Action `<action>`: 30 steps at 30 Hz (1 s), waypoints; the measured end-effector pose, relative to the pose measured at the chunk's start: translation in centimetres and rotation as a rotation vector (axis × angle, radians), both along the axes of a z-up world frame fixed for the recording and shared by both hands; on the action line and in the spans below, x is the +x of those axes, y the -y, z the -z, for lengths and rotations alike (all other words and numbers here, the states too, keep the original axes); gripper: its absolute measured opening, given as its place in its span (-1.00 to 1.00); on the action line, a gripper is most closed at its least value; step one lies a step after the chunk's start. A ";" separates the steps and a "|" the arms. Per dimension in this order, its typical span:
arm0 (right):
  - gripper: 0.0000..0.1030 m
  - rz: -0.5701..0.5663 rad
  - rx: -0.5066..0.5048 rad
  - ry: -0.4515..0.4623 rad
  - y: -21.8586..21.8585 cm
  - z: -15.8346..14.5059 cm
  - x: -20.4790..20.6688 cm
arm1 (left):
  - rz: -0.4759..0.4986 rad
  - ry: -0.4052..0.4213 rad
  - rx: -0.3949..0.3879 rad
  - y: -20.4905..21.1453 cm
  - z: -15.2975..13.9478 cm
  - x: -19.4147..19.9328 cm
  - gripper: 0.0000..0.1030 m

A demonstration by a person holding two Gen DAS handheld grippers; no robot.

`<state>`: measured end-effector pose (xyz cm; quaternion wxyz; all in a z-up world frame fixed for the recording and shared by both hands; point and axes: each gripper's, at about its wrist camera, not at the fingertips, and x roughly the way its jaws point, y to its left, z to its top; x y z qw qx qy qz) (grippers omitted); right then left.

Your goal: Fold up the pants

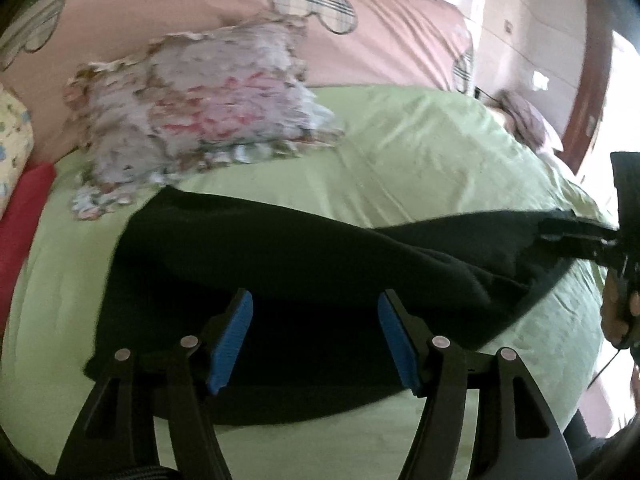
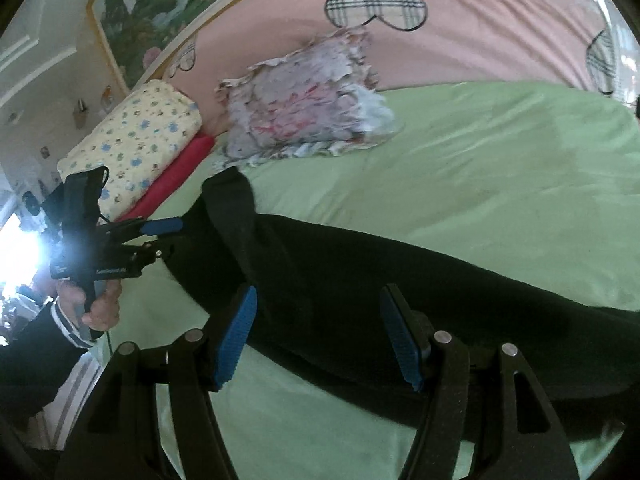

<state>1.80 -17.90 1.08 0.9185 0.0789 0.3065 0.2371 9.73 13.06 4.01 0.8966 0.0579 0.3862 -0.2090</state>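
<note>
**Both claws wide, pants stretched along the bed's near edge**

Your left claw [image 1: 316, 336] hangs over the black pants [image 1: 280, 264], blue pads spread apart with nothing between them. Same story on the other side: your right claw [image 2: 318, 334] has its pads apart too, dark cloth lying below the gap but not pinched.

The pants lie long and mostly flat across the green bedsheet [image 1: 420, 148], running beside the near edge of the bed. One end reaches toward the bed's left edge, where the red cushion [image 2: 176, 184] and the yellow patterned pillow [image 2: 136, 140] sit. The frilly floral pillow [image 2: 304, 108] rests farther back, toward the pink headboard cover [image 2: 480, 32], apart from the cloth.

In the right wrist view your left hand's tool sits at that far-left end of the pants, its blue pads right at the fabric; whether they touch it is hard to say.

You look set one claw toward each end, which suits lifting one end over the other. The cloth looks limp and a little rumpled near the middle, so pinch low and take the full thickness.
</note>
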 end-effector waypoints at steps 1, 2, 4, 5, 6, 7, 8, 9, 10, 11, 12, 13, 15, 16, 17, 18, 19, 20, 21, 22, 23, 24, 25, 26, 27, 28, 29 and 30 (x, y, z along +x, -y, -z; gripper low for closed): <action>0.26 -0.009 0.004 -0.002 -0.4 0.0 0.3 | -0.009 -0.001 -0.004 -0.4 0.0 0.1 0.30; 0.26 -0.020 0.008 -0.003 -0.9 -0.2 0.7 | -0.021 -0.004 -0.013 -1.1 -0.1 0.4 0.31; 0.26 -0.036 0.013 -0.008 -1.8 -0.3 1.3 | -0.050 -0.009 -0.013 -2.3 -0.2 1.2 0.33; 0.27 -0.050 0.015 -0.014 -2.4 -0.4 1.7 | -0.063 -0.013 -0.008 -2.8 -0.2 1.6 0.33; 0.27 -0.060 0.014 -0.018 -2.8 -0.4 2.0 | -0.073 -0.018 -0.005 -3.2 -0.1 2.1 0.33; 0.27 -0.071 0.010 -0.021 -3.3 -0.5 2.4 | -0.081 -0.022 -0.005 -3.6 -0.1 2.6 0.33; 0.27 -0.084 0.006 -0.024 -3.9 -0.5 2.8 | -0.088 -0.028 -0.002 -4.1 -0.2 3.2 0.34; 0.27 -0.097 0.003 -0.027 -4.3 -0.4 3.2 | -0.092 -0.034 -0.001 -4.7 -0.2 4.0 0.37; 0.27 -0.108 -0.001 -0.032 -4.8 -0.4 3.5 | -0.094 -0.040 0.002 -5.0 -0.3 4.8 0.40; 0.27 -0.118 -0.010 -0.038 -5.3 -0.4 4.1 | -0.097 -0.043 0.007 -5.4 -0.4 5.6 0.46; 0.27 -0.125 -0.013 -0.042 -5.8 -0.4 4.4 | -0.099 -0.045 0.013 -5.7 -0.5 6.3 0.47; 0.27 -0.133 -0.010 -0.050 -6.2 -0.3 5.0 | -0.097 -0.048 0.020 -6.2 -0.6 7.3 0.47; 0.27 -0.143 -0.001 -0.067 -7.0 -0.2 6.0 | -0.098 -0.052 0.035 -6.8 -0.8 9.2 0.50; 0.27 -0.149 0.002 -0.079 -7.4 -0.1 6.6 | -0.101 -0.055 0.041 -7.1 -0.8 10.0 0.51; 0.27 -0.153 0.002 -0.088 -7.8 0.0 7.0 | -0.100 -0.062 0.042 -7.4 -0.8 10.8 0.53; 0.27 -0.158 0.000 -0.097 -8.1 0.1 7.4 | -0.100 -0.072 0.041 -7.7 -0.7 11.7 0.54; 0.27 -0.166 -0.001 -0.106 -8.5 0.2 7.9 | -0.104 -0.093 0.039 -8.2 -0.6 13.2 0.54; 0.27 -0.176 -0.002 -0.119 -9.0 0.3 8.5 | -0.106 -0.108 0.035 -8.5 -0.4 14.1 0.55; 0.27 -0.186 -0.003 -0.128 -9.3 0.4 8.9 | -0.105 -0.134 0.025 -8.9 -0.2 15.3 0.55; 0.27 -0.196 -0.008 -0.138 -9.8 0.4 9.3 | -0.106 -0.148 0.020 -9.0 0.0 15.8 0.55; 0.26 -0.205 -0.013 -0.147 -10.2 0.5 9.7 | -0.104 -0.177 0.013 -9.3 0.4 17.1 0.55; 0.27 -0.213 -0.017 -0.154 -10.6 0.6 10.0 | -0.098 -0.198 0.008 -9.3 0.7 17.8 0.55; 0.27 -0.220 -0.020 -0.162 -10.9 0.7 10.3 | -0.096 -0.218 0.005 -9.4 1.0 18.4 0.55; 0.27 -0.229 -0.022 -0.172 -11.3 0.8 10.7 | -0.096 -0.245 0.003 -9.4 1.5 19.3 0.55; 0.27 -0.234 -0.024 -0.181 -11.6 0.9 11.0 | -0.083 -0.281 -0.005 -9.3 2.1 20.2 0.55; 0.27 -0.237 -0.024 -0.191 -11.7 1.0 11.3 | -0.078 -0.302 -0.005 -9.2 2.6 20.8 0.55; 0.27 -0.242 -0.021 -0.200 -12.0 1.2 11.6 | -0.081 -0.310 0.004 -9.1 3.0 21.2 0.55; 0.27 -0.248 -0.017 -0.208 -12.2 1.3 11.9 | -0.078 -0.321 0.012 -8.9 3.4 21.7 0.55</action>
